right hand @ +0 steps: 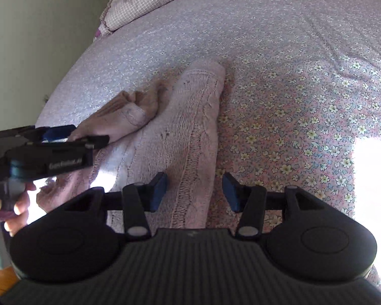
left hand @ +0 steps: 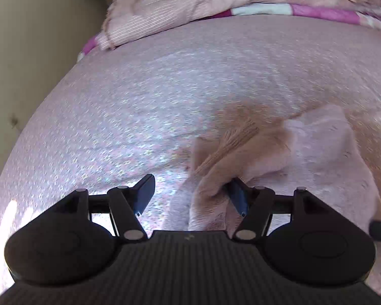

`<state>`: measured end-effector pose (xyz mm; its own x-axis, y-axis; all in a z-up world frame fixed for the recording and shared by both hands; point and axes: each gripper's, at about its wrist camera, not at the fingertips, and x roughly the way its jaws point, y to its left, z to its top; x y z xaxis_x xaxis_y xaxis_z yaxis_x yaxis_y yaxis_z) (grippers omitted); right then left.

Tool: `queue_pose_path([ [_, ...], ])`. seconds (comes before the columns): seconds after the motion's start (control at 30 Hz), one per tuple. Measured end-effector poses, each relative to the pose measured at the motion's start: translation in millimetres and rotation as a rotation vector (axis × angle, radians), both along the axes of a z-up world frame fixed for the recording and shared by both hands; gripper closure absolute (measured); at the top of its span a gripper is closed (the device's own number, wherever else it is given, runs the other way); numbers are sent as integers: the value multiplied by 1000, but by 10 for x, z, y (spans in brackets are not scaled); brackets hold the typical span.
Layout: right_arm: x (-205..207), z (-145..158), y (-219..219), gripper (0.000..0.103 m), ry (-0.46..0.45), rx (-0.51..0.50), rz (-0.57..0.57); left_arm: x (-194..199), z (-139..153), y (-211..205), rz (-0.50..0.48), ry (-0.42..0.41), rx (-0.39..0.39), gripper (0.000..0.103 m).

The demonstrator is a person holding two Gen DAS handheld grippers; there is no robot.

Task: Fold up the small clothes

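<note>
Pink knit garment (right hand: 190,127) lies bunched, unfolded, mid-bed on floral sheet (right hand: 304,106), cuff toward 12 o'clock; left gripper (left hand: 190,198) and right gripper (right hand: 194,190) both spread, straddling fabric without pinching; all folds remain.

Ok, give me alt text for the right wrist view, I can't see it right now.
A pink knitted garment lies partly folded on a floral bedsheet, one long edge running between the open right claw. At left, the left claw reaches over the garment's bunched sleeve end, held by a hand.
</note>
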<state>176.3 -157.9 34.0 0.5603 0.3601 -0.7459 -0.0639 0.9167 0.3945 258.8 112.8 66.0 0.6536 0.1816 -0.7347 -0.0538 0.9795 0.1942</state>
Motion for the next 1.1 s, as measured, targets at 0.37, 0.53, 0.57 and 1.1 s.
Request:
queue_pose_path([
  [0.37,36,-102,-29,51,-6,67,33,-242,-75,760,120,85,-346,33],
  [0.53,6,-145,-151,49,21,160,-14,-501,-82,764,69,154,-488,33],
  [0.57,-9,-160,-173,49,35,184,-23,-549,-97,740,78,163,-458,33],
  [1.1,-53,-479,84,21,88,318,43,-715,-631,849,58,296,-885,37],
])
